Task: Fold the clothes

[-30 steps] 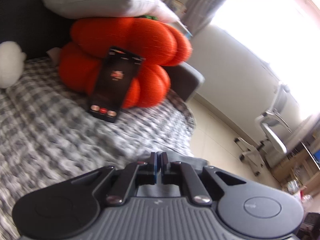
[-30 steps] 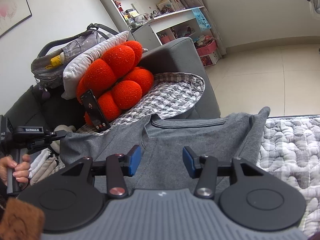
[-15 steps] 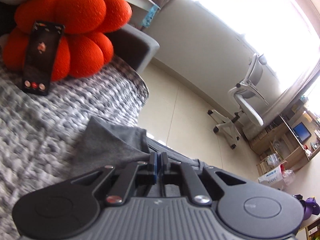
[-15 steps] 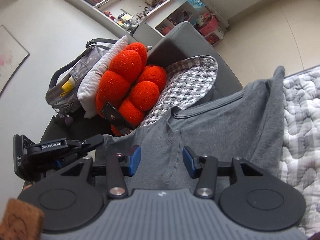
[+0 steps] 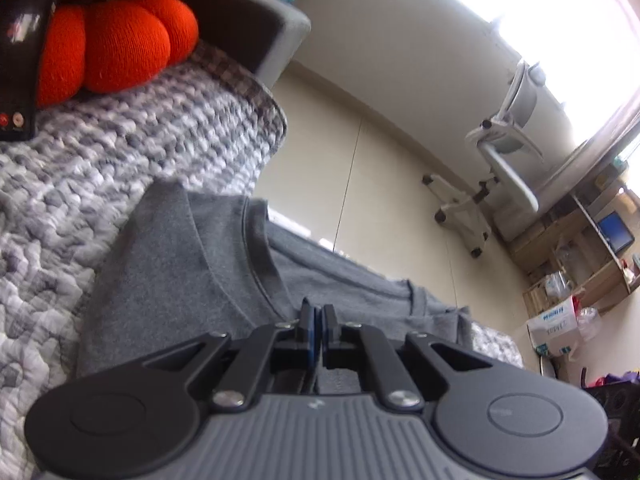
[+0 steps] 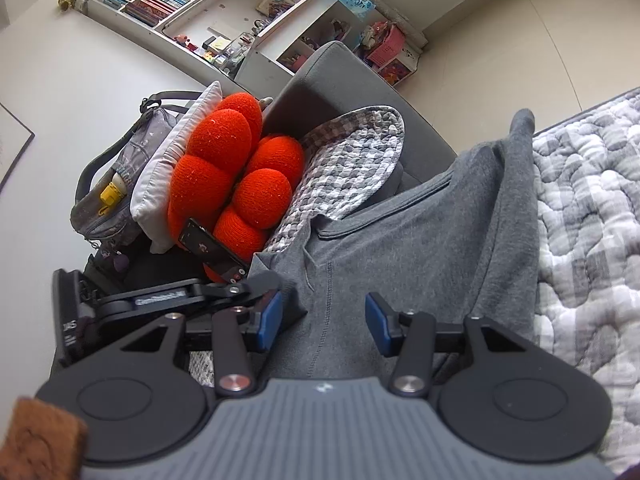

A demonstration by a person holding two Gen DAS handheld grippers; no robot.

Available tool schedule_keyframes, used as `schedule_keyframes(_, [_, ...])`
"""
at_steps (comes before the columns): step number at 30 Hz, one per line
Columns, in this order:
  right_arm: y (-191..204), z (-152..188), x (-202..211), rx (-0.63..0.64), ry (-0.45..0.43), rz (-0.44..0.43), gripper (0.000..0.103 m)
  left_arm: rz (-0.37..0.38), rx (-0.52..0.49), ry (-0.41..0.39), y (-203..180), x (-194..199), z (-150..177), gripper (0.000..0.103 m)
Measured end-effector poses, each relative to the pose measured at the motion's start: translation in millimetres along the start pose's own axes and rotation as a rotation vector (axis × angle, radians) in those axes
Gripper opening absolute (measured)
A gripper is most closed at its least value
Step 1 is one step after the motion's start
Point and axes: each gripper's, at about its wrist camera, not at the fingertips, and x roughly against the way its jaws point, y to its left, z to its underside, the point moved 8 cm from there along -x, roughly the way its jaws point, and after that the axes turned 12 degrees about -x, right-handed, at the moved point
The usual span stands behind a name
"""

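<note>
A grey T-shirt [image 6: 420,248] lies spread over the grey-and-white quilt [image 6: 592,220], collar toward the sofa. My left gripper [image 5: 318,318] is shut on an edge of this T-shirt [image 5: 180,264], whose left part is lifted and doubled over toward the collar. In the right wrist view the left gripper [image 6: 268,282] reaches in from the left at the shirt's edge. My right gripper [image 6: 322,322] stands open just above the shirt's middle, blue pads apart, with nothing pinched between them.
An orange knot cushion [image 6: 236,176] with a black phone [image 6: 212,252] leaning on it sits at the sofa's end, beside a pillow and a grey bag [image 6: 120,168]. A white office chair [image 5: 508,160] stands on the tiled floor past the quilt's edge. Bookshelves [image 6: 240,12] line the wall.
The left gripper has swept away from the cushion and downward, drawing the shirt's edge over the shirt. The right gripper's view has rolled; its jaws stay apart in the same spot.
</note>
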Motion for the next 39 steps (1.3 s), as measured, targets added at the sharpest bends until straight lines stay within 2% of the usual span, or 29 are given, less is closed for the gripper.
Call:
schedule_keyframes(2, [-1,1,-1,0.0,0.002,0.005,0.05,0.008,-0.025,0.035,1,-6,6,0.004])
schedule_keyframes(4, [-2,1,-1,-0.001,0.002,0.007,0.05,0.012,-0.05,0.029,-1,-4,8,0.009])
schedule_keyframes(6, [-2,0,-1,0.0,0.001,0.007,0.05,0.021,-0.075,0.018,-4,3,9,0.026])
schedule_keyframes(8, [-1,0,-1,0.002,0.0,0.005,0.05,0.027,-0.099,0.006,-8,12,10,0.037])
schedule_keyframes(14, [2,2,-2,0.0,0.014,-0.008,0.05,0.016,-0.222,-0.047,-9,59,23,0.043])
schedule_keyframes(18, [7,7,-7,0.013,0.031,-0.01,0.05,0.006,-0.303,-0.074,3,91,44,0.043])
schedule_keyframes(22, [10,15,-15,0.029,0.057,0.008,0.05,-0.017,-0.413,-0.059,12,109,65,0.043])
schedule_keyframes(30, [15,13,-30,0.028,0.069,0.065,0.05,-0.07,-0.714,0.044,-1,96,99,0.044])
schedule_keyframes(35, [16,21,-53,0.037,0.113,0.114,0.037,-0.092,-0.868,0.057,-8,90,116,0.044])
schedule_keyframes(37, [16,22,-61,0.046,0.106,0.125,0.024,-0.095,-0.889,0.052,-10,89,119,0.043])
schedule_keyframes(38, [17,22,-63,0.043,0.1,0.118,0.021,-0.093,-0.884,0.048,-10,88,118,0.035])
schedule_keyframes(39, [18,22,-65,0.031,0.097,0.106,0.015,-0.09,-0.871,0.045,-10,88,117,0.022])
